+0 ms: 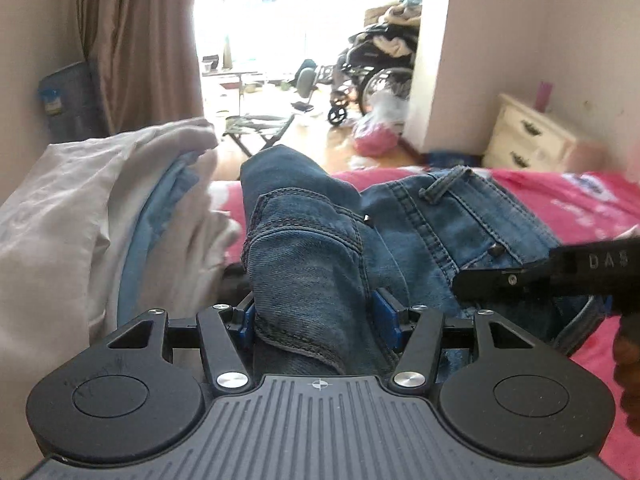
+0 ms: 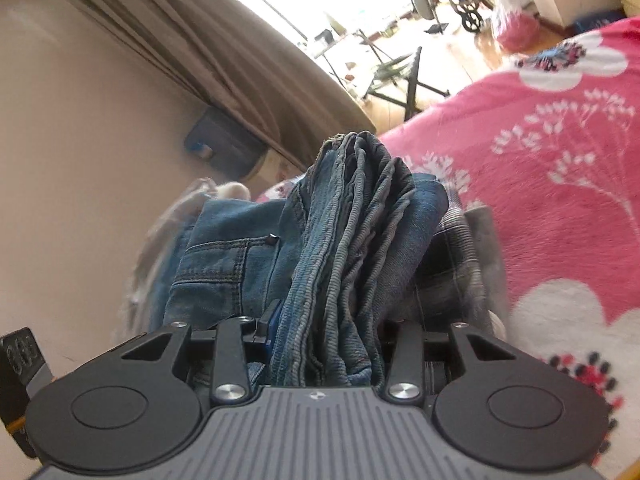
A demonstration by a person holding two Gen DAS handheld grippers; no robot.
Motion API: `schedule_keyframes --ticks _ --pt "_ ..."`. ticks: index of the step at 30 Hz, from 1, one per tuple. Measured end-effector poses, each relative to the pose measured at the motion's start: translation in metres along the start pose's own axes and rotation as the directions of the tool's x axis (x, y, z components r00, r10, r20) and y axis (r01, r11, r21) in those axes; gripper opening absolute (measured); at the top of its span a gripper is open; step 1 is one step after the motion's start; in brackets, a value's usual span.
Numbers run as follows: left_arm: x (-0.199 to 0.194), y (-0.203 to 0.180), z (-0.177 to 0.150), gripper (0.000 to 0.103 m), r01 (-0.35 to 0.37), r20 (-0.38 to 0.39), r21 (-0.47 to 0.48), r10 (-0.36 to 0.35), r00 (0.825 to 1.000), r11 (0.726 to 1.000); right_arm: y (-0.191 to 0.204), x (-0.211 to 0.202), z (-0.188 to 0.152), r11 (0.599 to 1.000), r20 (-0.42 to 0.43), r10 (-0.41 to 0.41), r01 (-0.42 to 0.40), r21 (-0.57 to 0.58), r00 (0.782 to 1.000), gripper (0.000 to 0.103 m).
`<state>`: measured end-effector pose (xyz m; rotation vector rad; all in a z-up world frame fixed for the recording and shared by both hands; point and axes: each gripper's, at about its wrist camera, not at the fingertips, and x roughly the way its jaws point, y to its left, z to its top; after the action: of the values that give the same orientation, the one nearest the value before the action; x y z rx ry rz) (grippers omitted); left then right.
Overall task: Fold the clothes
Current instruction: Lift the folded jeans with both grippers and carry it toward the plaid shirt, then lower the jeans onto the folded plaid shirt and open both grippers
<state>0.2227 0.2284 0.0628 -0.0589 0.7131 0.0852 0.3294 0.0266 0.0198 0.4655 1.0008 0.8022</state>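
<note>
- The left gripper (image 1: 318,320) is clamped on a thick fold of the blue jeans (image 1: 304,264), the denim bunched up between its blue pads (image 1: 386,320) and rising toward the camera.
- The rest of the jeans spreads to the right over the pink bedspread (image 1: 568,200); a belt loop (image 1: 444,184) and the stitched waistband lie flat there.
- The right gripper (image 2: 324,344) is likewise closed on denim: several stacked, ribbed layers of the jeans (image 2: 352,240) stand upright between its fingers (a pocket corner with a dark rivet shows just to the left).
- In the left wrist view the right gripper (image 1: 560,272) comes in from the right edge as a black bar lying over the jeans, with part of a hand (image 1: 628,380) below it.
- A heap of white and pale blue clothes (image 1: 100,220) lies to the left of the jeans on the bed.
- Under the denim in the right wrist view a bit of plaid cloth (image 2: 452,248) peeks out beside the floral bedspread (image 2: 560,200).
- Beyond the bed: a brown curtain (image 1: 140,40), a bright window, a wheelchair (image 1: 376,76) piled with clothes, a folding stool (image 1: 260,128) and a cream nightstand (image 1: 532,136) against the wall.
</note>
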Motion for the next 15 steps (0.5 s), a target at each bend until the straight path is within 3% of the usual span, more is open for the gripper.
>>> schedule_keyframes --ticks 9,15 --pt "0.058 0.015 -0.027 0.062 -0.064 -0.109 -0.040 0.059 0.992 0.997 -0.035 0.052 -0.026 0.999 -0.019 -0.030 0.030 0.033 0.999 0.046" --pt "0.037 0.009 -0.018 0.064 -0.093 -0.050 -0.006 0.093 0.994 0.996 -0.040 0.041 -0.034 1.000 0.012 -0.027 0.027 0.015 1.000 0.050"
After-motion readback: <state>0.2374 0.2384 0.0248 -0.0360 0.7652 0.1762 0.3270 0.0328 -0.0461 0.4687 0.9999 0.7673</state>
